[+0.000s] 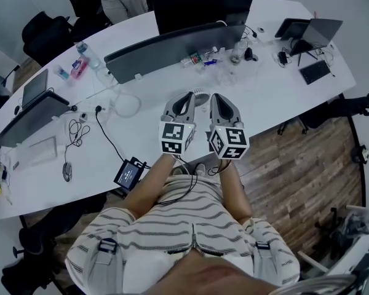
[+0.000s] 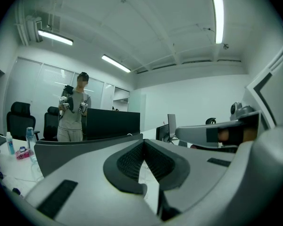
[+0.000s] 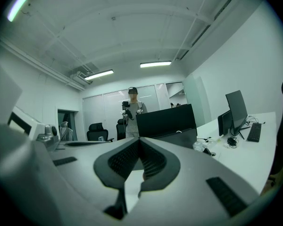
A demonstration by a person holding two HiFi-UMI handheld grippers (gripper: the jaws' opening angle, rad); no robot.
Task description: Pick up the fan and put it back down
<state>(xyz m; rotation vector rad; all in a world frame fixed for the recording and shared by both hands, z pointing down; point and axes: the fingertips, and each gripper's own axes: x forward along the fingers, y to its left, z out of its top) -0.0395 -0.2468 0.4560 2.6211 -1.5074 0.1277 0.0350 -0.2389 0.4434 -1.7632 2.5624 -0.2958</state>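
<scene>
We see one small white fan (image 1: 200, 93) on the white tabletop (image 1: 277, 97), showing between the tips of our two tools. The left tool (image 1: 189, 96) and right tool (image 1: 214, 98) are both closed, holding nothing, side by side.

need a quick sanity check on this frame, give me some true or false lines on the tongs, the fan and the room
1. The left tongs and right tongs are both shut and empty. True.
2. The fan is clamped in the left tongs. False: it shows between the two grippers on the white table, gripped by neither.
3. Another person stands beyond the dark monitors. True.
4. The floor is carpeted. False: it is wood planks.
</scene>
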